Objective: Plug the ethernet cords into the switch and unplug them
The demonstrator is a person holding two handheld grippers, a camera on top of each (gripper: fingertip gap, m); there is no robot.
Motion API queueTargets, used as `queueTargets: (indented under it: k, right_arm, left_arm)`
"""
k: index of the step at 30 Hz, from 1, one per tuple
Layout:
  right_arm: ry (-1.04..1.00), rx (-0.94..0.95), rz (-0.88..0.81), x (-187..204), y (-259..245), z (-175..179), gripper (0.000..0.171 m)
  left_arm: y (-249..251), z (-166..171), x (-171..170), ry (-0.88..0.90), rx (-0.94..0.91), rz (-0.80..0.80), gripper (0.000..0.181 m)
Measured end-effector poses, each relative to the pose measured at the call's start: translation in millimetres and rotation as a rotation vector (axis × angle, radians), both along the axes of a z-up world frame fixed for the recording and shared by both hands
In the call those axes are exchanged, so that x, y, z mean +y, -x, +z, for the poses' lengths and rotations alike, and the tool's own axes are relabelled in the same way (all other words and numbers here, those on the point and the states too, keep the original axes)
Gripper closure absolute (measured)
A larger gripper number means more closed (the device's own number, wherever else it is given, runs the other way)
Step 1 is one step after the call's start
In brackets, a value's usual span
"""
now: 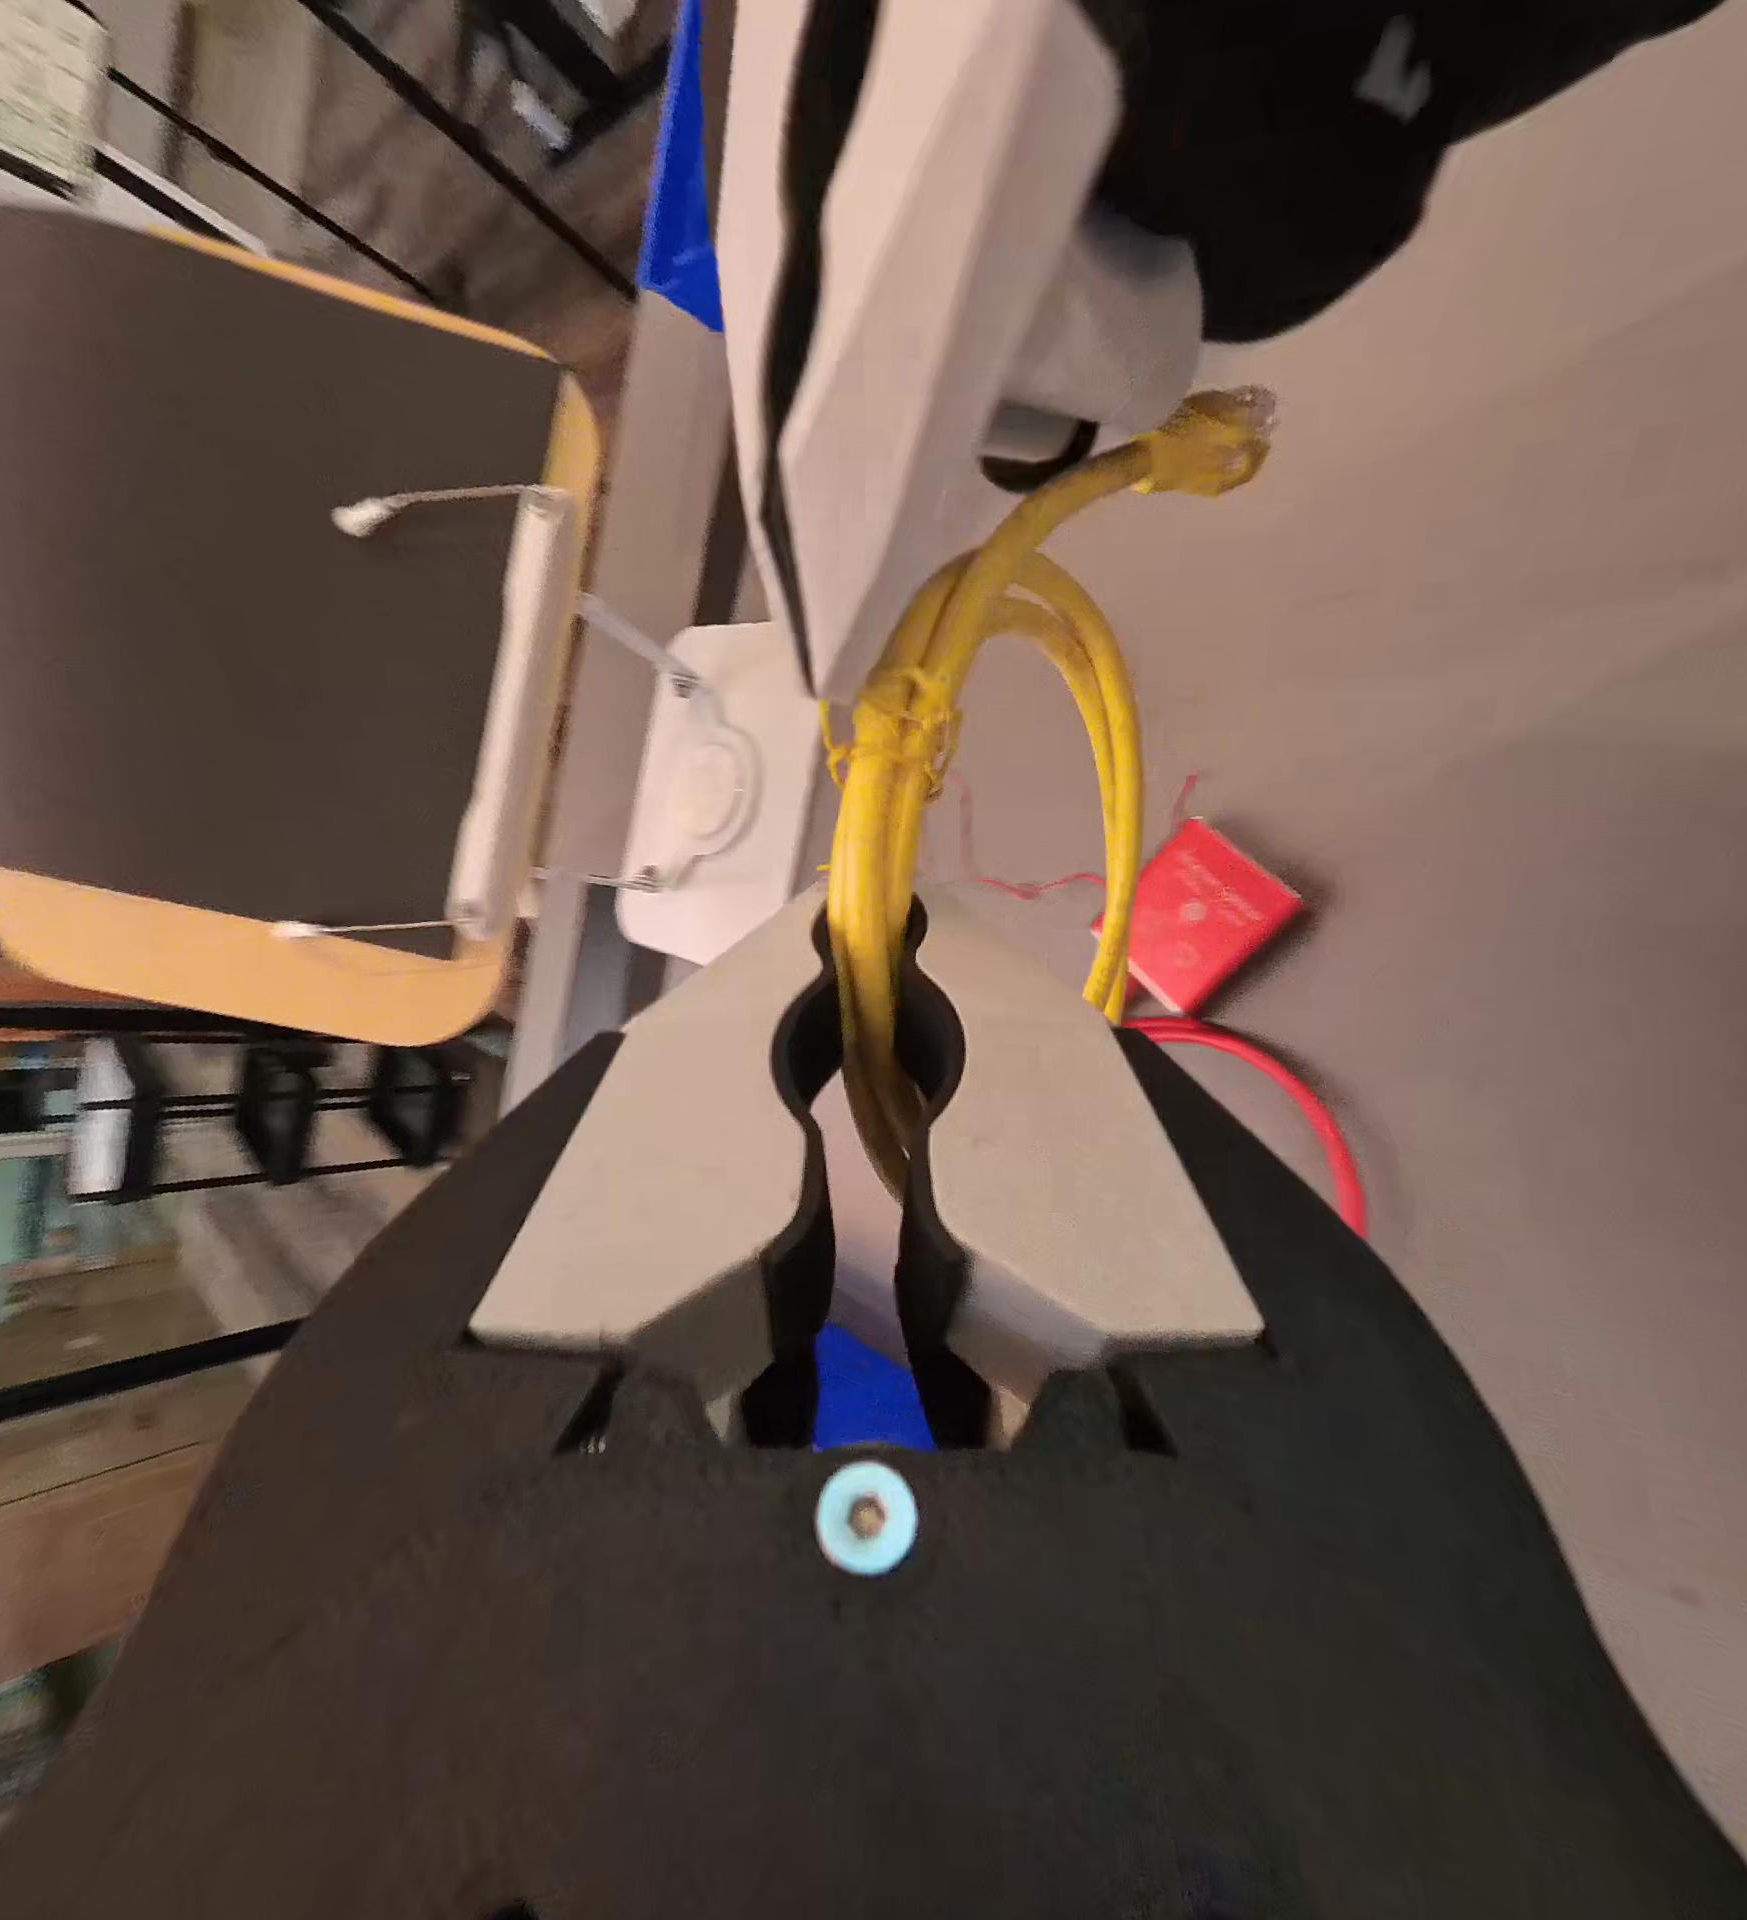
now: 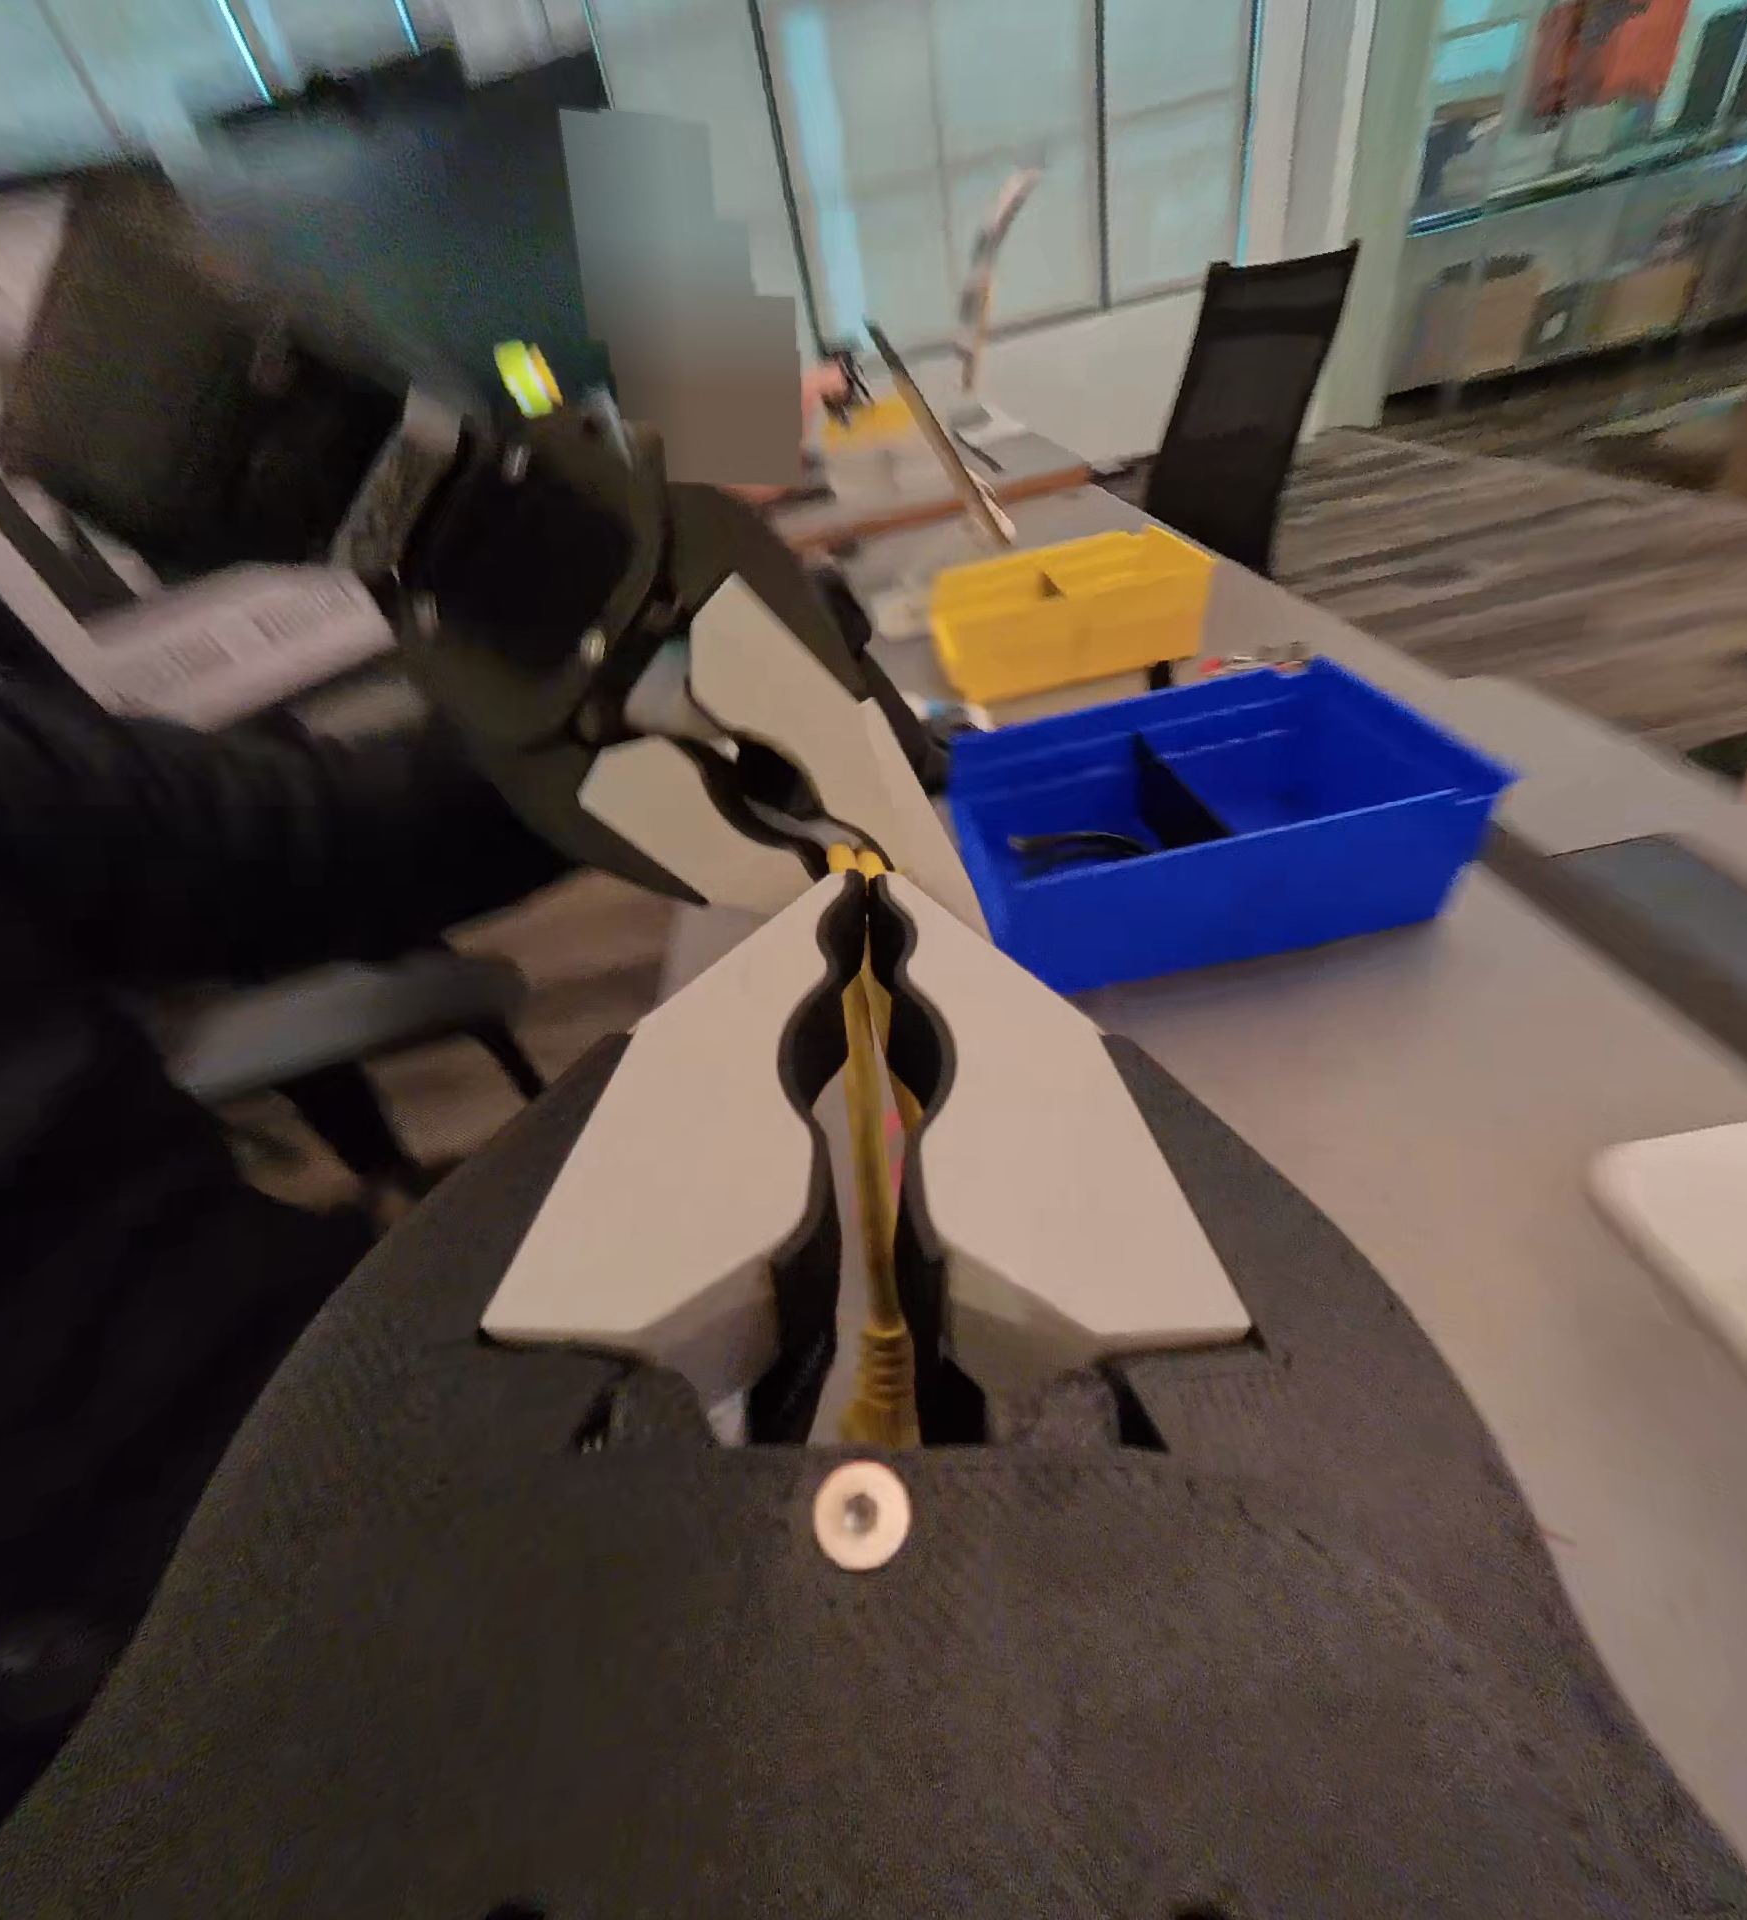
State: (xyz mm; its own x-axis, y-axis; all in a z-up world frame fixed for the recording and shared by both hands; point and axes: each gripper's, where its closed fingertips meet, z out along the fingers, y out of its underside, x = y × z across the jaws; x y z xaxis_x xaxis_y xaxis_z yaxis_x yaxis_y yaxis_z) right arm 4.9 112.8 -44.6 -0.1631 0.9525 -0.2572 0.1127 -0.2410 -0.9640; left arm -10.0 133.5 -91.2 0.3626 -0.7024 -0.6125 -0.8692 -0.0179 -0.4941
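Pinching one bundled yellow ethernet cord (image 1: 884, 831), both hand-held grippers, left (image 1: 867, 914) and right (image 2: 866, 883).

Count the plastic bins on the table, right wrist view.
2. The blue bin sits on the grey table just beyond the tool tips; the yellow bin is farther back behind it. Others may be hidden by the tools.
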Motion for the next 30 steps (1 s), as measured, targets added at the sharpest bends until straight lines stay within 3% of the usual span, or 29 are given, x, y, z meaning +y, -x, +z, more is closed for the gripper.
queueTargets:
  k: [2, 6, 11, 13, 15, 18, 21, 23, 25, 30]
  right_arm:
    - [0.181, 0.034, 0.048, 2.3, 1.5, -1.0, 0.171]
    - [0.323, 0.038, 0.078, 7.5, 4.6, -9.3, 0.171]
    - [0.335, 0.066, 0.03, 17.9, 6.6, -9.0, 0.171]
    - [0.336, 0.167, -0.039, 36.0, -7.3, 5.4, 0.171]
    - [0.206, 0.117, -0.013, 29.8, -18.4, 4.6, 0.171]
    - [-0.132, -0.025, 0.01, 5.1, -13.8, -6.8, 0.146]
    - [-0.297, -0.08, 0.045, -14.8, -3.0, -14.0, 0.138]
    - [-0.407, -0.106, 0.02, -17.4, 1.9, -19.7, 0.144]
    - [-0.423, -0.064, 0.015, -19.5, 2.7, -13.0, 0.159]
    - [-0.384, -0.005, 0.038, -23.6, 2.2, -6.1, 0.158]
  left_arm:
    - [2.9, 4.1, 3.1, -0.121, 0.122, -0.008, 0.181]
    - [8.7, 4.2, 8.4, -0.251, 0.274, -0.013, 0.181]
    - [15.6, 4.5, 12.2, -0.291, 0.328, -0.046, 0.181]
    - [13.5, 2.1, 5.8, -0.273, 0.328, -0.087, 0.181]
    - [15.1, 2.7, 3.5, -0.274, 0.323, -0.088, 0.181]
    - [16.5, 5.4, 2.8, -0.257, 0.28, -0.093, 0.181]
    - [11.4, 9.9, 0.3, -0.232, 0.231, -0.105, 0.181]
    - [7.3, 12.6, -2.1, -0.225, 0.208, -0.116, 0.181]
    - [5.8, 13.7, -3.8, -0.224, 0.207, -0.119, 0.181]
    - [4.2, 18.3, -7.4, -0.219, 0.195, -0.123, 0.181]
